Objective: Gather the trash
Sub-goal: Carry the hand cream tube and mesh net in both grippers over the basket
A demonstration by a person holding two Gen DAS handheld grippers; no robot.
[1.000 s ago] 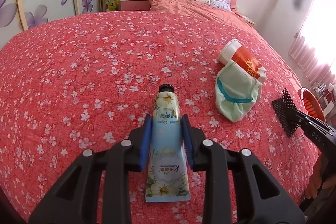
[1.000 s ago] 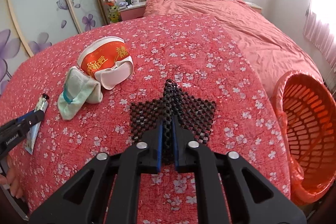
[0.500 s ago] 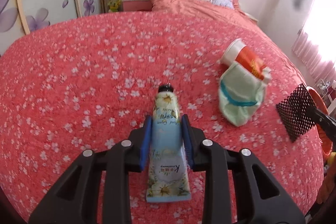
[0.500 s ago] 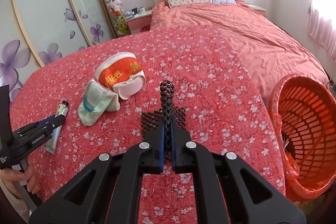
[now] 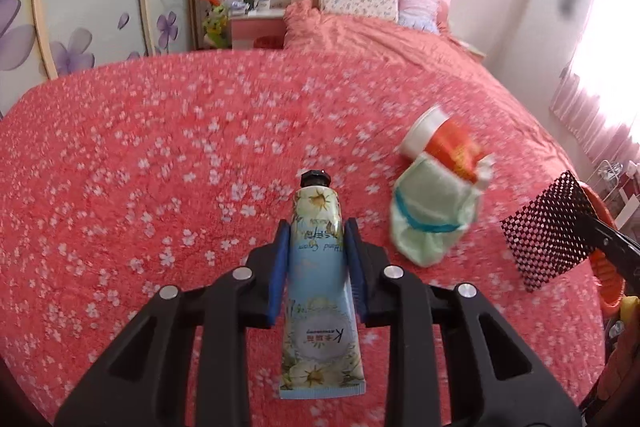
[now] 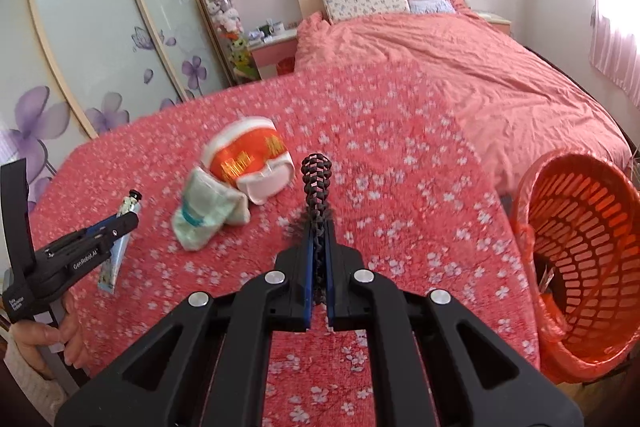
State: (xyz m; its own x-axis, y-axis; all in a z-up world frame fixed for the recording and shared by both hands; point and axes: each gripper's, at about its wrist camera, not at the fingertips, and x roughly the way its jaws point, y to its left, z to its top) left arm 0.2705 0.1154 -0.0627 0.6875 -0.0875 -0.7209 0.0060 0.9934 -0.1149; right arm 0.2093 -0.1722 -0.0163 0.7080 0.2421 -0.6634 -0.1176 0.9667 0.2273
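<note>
Holding trash in both hands: left tongs (image 5: 316,267) clamp a cream tube (image 5: 320,291), right tongs (image 6: 318,259) pinch black mesh (image 6: 316,183). Neither has reached the orange basket (image 6: 580,267); a cup (image 6: 244,155) and wrapper (image 6: 204,207) lie on the bed (image 6: 400,155).

Bedspread (image 5: 168,155): red cloth, matt, small white flower print, lightly creased.
Tube (image 5: 318,291): smooth plastic, slight sheen, printed flowers; black cap.
Mesh sheet (image 5: 548,231): black open-weave netting, right of the tube, looks like soft plastic.
Cup (image 6: 248,155): glossy orange and white, paper or plastic, cannot tell which; beyond the tube.
Pouch (image 6: 204,211): pale green, soft, matt, touching the cup.
Basket (image 6: 580,259): orange slotted plastic, thin glossy bag lining, right of the bedspread.
Gripper pads (image 5: 280,267): blue, matt.
</note>
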